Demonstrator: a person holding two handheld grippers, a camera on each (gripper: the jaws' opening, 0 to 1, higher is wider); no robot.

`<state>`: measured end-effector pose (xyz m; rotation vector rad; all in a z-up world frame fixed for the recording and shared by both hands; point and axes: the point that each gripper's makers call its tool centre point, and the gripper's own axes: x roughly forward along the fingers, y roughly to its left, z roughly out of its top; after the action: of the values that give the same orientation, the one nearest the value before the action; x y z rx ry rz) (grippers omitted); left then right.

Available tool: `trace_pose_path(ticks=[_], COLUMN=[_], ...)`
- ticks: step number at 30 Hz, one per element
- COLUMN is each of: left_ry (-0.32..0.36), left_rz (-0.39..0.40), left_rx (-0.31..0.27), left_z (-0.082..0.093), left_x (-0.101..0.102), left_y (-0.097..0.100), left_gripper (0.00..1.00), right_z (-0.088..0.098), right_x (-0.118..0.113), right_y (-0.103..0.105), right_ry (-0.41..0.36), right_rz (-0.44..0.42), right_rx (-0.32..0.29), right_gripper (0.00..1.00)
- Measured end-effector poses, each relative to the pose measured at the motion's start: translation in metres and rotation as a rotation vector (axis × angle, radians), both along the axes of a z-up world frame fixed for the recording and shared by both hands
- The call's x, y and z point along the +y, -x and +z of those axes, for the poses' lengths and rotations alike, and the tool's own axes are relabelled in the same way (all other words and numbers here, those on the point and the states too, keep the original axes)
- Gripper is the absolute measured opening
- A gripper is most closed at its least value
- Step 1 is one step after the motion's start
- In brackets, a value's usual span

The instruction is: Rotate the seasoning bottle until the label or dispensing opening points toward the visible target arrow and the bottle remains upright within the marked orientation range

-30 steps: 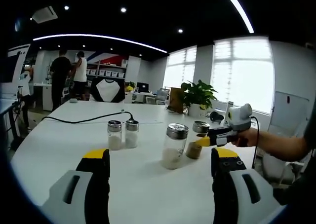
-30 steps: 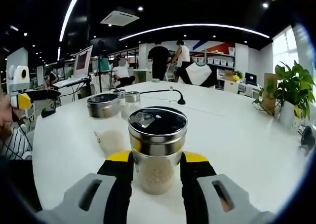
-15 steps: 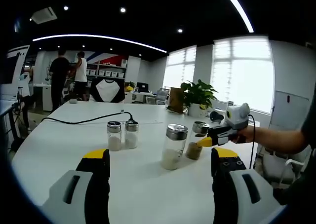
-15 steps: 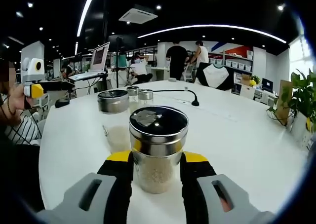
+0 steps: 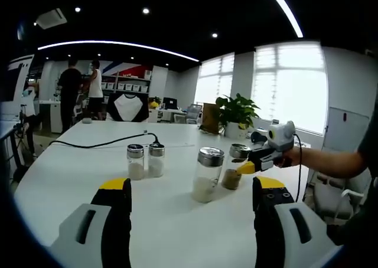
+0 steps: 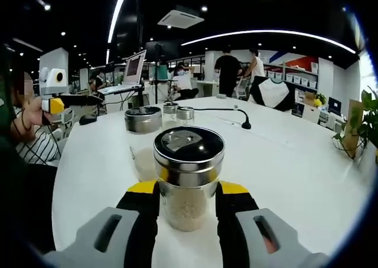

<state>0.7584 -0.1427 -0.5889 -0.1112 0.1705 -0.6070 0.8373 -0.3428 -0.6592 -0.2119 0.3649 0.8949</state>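
While the right gripper (image 6: 186, 198) has its yellow-tipped jaws pressed against the glass sides of the seasoning bottle (image 6: 188, 176), that bottle stands upright on the white table (image 6: 295, 179) with its long axis vertical, straight ahead between the jaws. Its steel cap (image 6: 189, 152) shows a flip tab on top, angled toward the upper left of the right gripper view; no target arrow can be made out. So the turn belongs to the right hand, as a twist about the bottle's upright axis. Just behind it stands a second jar (image 6: 143, 139). The left gripper (image 5: 192, 200) hovers with jaws spread and empty, well apart from the bottle (image 5: 234, 167).
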Motion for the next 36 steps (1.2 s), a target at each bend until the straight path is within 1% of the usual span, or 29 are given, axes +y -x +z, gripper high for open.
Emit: trace_pose_path(ticks=[15,20,25,26,27,28,30,33,36], left_ry=[0.003,0.001,0.001,0.0,0.0,0.0,-0.001,-0.003,0.0], left_rz=[-0.004,-0.002,-0.001,-0.002,-0.002,-0.002,-0.003,-0.008,-0.01], left_rx=[0.003,0.002,0.002,0.002,0.002,0.003,0.003,-0.003,-0.005], left_z=[0.0,0.0013,0.0019,0.002,0.0021,0.0022,0.003,0.0055,0.0061], left_x=[-0.0011,-0.0004,-0.0008,-0.0009,-0.001,-0.0011,-0.0015,-0.0028,-0.0036], left_y=[-0.0012,-0.0013,-0.0005,-0.0002,-0.0001,0.0,-0.0004,-0.0006,-0.0003], left_gripper=[0.89,0.89,0.89,0.89,0.89,0.89,0.89,0.89,0.89], right_z=[0.0001,0.0003,0.0006,0.0007,0.0002,-0.0001,0.0025,0.0038,0.0037], right_x=[0.0002,0.0006,0.0007,0.0009,0.0008,-0.0009,-0.0008,-0.0021,-0.0068], right_y=[0.0018,0.0022,0.0022,0.0021,0.0021,0.0002,-0.0002,0.0009,0.0005], right_ry=[0.001,-0.006,-0.021,-0.03,-0.04,-0.051,-0.053,-0.091,-0.096], right_rz=[0.043,0.041,0.041,0.037,0.027,-0.007,-0.006,-0.043,-0.091], right_rx=[0.013,0.015,0.003,0.009,0.028,0.045,0.021,0.051,0.049], right_gripper=[0.36,0.36,0.36,0.36,0.38,0.4,0.43,0.48,0.53])
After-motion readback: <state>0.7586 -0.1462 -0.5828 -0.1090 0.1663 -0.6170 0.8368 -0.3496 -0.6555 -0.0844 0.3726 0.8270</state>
